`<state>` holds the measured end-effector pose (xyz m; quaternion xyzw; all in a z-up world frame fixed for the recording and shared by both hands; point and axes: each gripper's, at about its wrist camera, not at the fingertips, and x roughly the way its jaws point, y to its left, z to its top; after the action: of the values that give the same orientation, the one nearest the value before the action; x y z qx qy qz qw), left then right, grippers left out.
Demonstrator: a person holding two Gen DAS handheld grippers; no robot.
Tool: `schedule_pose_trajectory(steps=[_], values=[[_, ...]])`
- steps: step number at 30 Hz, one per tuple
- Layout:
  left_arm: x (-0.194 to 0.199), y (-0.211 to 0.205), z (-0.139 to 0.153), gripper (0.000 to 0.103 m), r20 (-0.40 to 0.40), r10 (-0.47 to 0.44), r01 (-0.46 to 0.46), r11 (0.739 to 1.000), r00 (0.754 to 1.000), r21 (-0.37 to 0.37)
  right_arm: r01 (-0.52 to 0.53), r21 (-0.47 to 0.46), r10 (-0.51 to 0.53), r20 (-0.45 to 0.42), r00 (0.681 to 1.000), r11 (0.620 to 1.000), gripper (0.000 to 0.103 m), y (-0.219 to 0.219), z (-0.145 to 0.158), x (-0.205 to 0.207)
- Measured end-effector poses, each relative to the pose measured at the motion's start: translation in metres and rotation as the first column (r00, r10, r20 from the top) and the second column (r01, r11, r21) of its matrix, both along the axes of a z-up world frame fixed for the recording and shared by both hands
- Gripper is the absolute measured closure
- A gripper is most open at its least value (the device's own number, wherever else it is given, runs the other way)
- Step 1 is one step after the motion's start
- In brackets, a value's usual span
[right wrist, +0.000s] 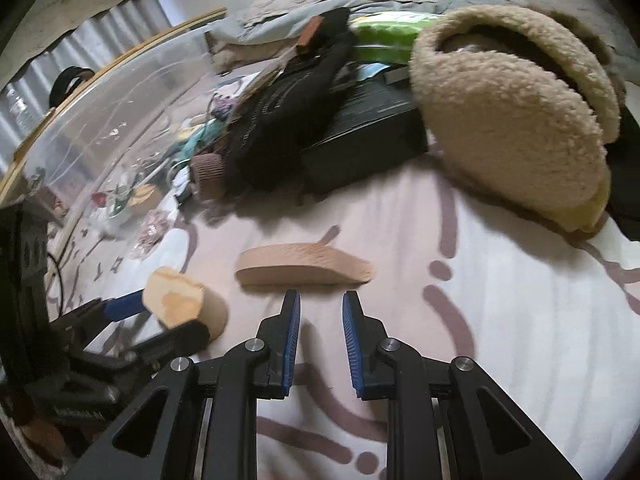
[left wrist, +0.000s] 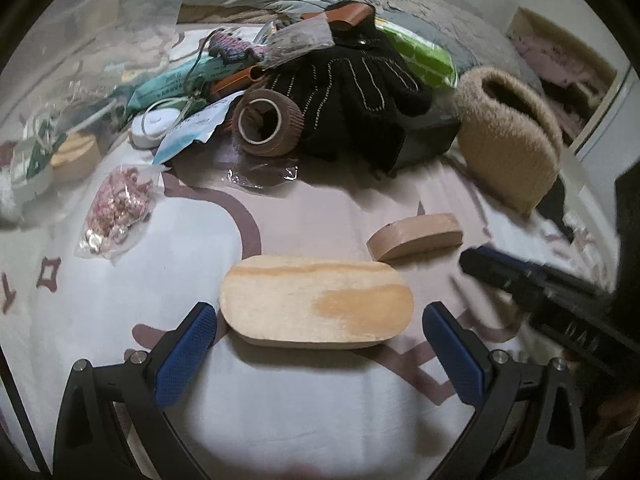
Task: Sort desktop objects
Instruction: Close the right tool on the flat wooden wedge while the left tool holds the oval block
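Observation:
A pale oval wooden block (left wrist: pixel 316 306) lies on the patterned bedsheet between the open fingers of my left gripper (left wrist: pixel 320 320), which do not touch it. The same block (right wrist: pixel 180 304) and my left gripper (right wrist: pixel 160 320) show at the left of the right wrist view. A second, thinner wooden oval piece (left wrist: pixel 416 236) lies just beyond; in the right wrist view this piece (right wrist: pixel 304 266) is just ahead of my right gripper (right wrist: pixel 320 304), which is open and empty. My right gripper (left wrist: pixel 472 260) shows at the right of the left wrist view.
A pile lies behind: a black glove (left wrist: pixel 360 96), brown tape roll (left wrist: pixel 266 122), white round case (left wrist: pixel 154 124), bag of pink bits (left wrist: pixel 120 208), green packet (left wrist: pixel 424 56), dark box (right wrist: pixel 368 136). A fluffy tan slipper (left wrist: pixel 508 144) (right wrist: pixel 516 120) sits right. A clear plastic bin (right wrist: pixel 112 120) stands left.

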<state>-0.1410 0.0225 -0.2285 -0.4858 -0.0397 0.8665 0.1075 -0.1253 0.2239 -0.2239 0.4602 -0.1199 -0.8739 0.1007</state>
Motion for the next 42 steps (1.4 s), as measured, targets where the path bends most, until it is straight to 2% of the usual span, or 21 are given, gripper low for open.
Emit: schedule_pose_trajectory(steps=[2,6,14,18,23,29,34,39,42], values=[[0.000,0.005,-0.002,0.000,-0.020,0.013,-0.014,0.998,1.000,-0.060,0.011,0.013,-0.011,-0.001,1.000,1.000,0.081,0.001,-0.001,-0.002],[-0.002,0.008,-0.008,0.000,-0.023,0.016,-0.018,0.995,1.000,-0.101,0.004,0.018,-0.004,-0.015,1.000,1.000,0.081,-0.001,-0.002,-0.013],[-0.003,0.007,-0.007,0.000,-0.024,0.026,-0.028,0.996,0.999,-0.088,-0.006,0.052,0.009,-0.054,0.998,0.999,0.081,0.003,0.001,-0.035],[-0.005,0.000,-0.006,0.000,-0.019,0.058,-0.059,0.996,0.998,-0.060,0.012,-0.071,-0.016,-0.065,0.998,0.997,0.081,0.016,0.005,-0.026],[-0.002,-0.004,-0.004,0.000,-0.034,0.081,-0.084,0.991,0.996,-0.103,-0.039,-0.094,0.031,-0.085,0.996,0.995,0.081,0.006,0.008,-0.014],[-0.002,-0.031,0.000,0.000,-0.040,0.195,-0.198,0.972,0.980,-0.126,-0.128,-0.145,0.122,-0.048,0.991,0.981,0.081,-0.015,0.001,-0.011],[-0.004,-0.048,0.000,0.000,-0.016,0.263,-0.263,0.959,0.965,-0.106,-0.176,-0.301,0.174,-0.032,0.984,0.937,0.081,-0.021,-0.003,-0.011],[-0.002,-0.042,-0.003,0.000,-0.021,0.250,-0.250,0.956,0.968,-0.156,-0.175,-0.397,0.184,-0.015,0.983,0.901,0.081,-0.028,-0.010,-0.020],[-0.001,-0.042,-0.004,0.000,-0.022,0.250,-0.250,0.955,0.968,-0.159,-0.160,-0.442,0.179,0.000,0.984,0.883,0.081,-0.032,-0.016,-0.027]])
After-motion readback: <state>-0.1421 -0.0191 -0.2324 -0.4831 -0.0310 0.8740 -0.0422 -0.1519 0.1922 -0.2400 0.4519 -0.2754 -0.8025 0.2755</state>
